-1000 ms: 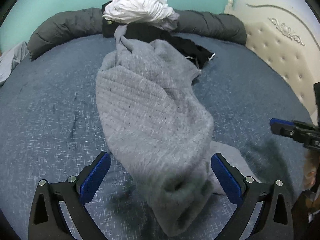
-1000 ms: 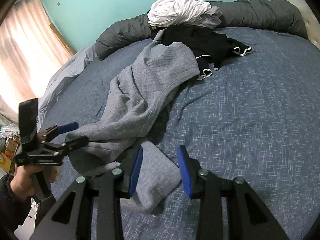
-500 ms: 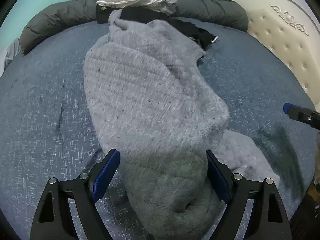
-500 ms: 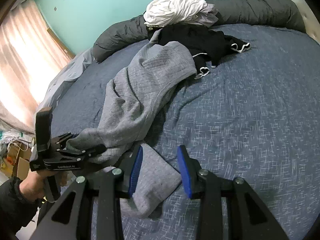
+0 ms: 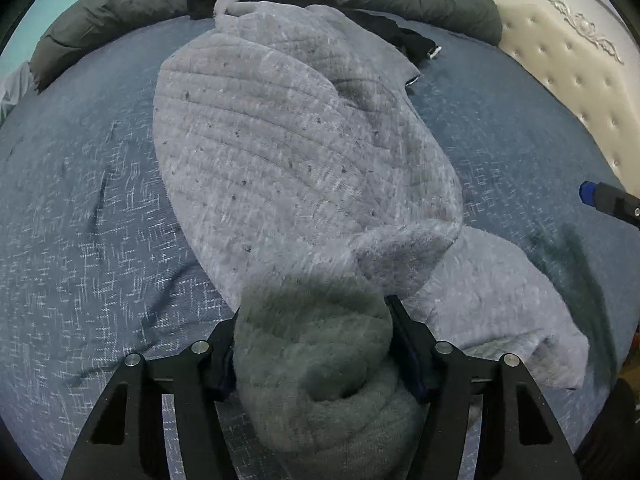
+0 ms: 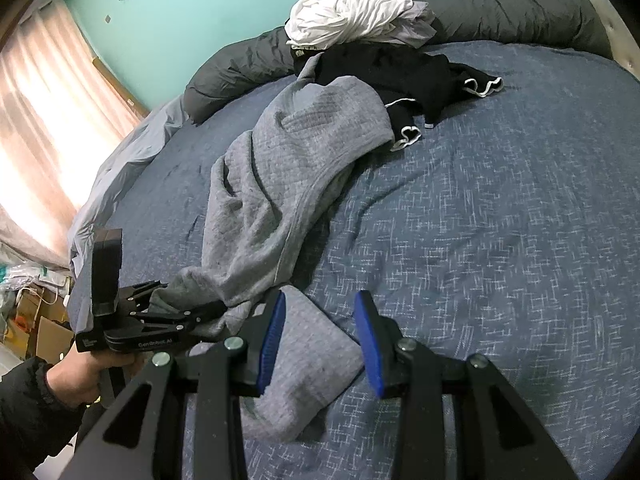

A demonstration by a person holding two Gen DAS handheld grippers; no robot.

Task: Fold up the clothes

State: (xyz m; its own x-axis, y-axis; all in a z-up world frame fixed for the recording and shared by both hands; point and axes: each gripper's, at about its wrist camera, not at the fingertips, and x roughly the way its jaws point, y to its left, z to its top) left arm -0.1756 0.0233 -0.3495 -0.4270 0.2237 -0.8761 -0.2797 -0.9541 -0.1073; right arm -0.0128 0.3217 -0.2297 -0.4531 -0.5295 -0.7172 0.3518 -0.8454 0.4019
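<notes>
Left tongs (image 5: 312, 356) are clamping a thick bunch of the grey sweater (image 5: 288, 152) sprawling crumpled across the bed (image 6: 500, 220), right tongs (image 6: 320, 340) are hovering wide over its sleeve; bulky bunch risks slipping out, dragging black garment (image 6: 404, 76) along.

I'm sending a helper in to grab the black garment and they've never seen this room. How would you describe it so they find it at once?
Start at the blue bed and look to its far edge, where a long dark grey bolster runs along the teal wall. Just in front of it, below the crumpled white garment, lies the black garment. It alone is black with wavy white-trimmed edges, partly under the grey sweater.
</notes>
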